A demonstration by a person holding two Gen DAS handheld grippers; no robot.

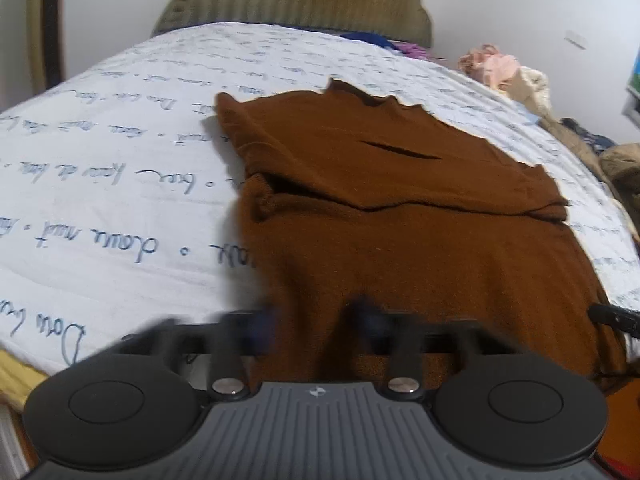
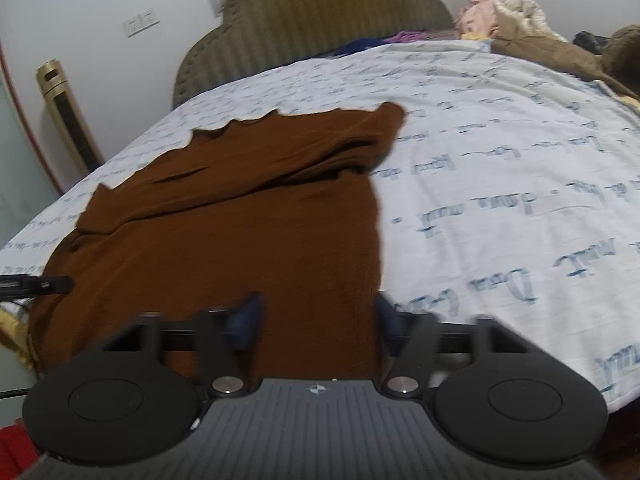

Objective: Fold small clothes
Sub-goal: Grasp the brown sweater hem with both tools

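Left wrist view: the left gripper (image 1: 316,320) has its fingers blurred, apparently pinching the near hem of the brown sweater (image 1: 400,200), which lies flat on the script-printed bedsheet (image 1: 120,184).

Right wrist view: the right gripper (image 2: 316,320) straddles the hem's right corner, grip uncertain. The hem is likely about to be carried to the far collar, both hands lifting together.

Brown garment (image 1: 400,240): soft matt knit. Bedsheet (image 1: 120,200): thin printed cotton-like cloth. Headboard (image 2: 320,28): ribbed fabric.
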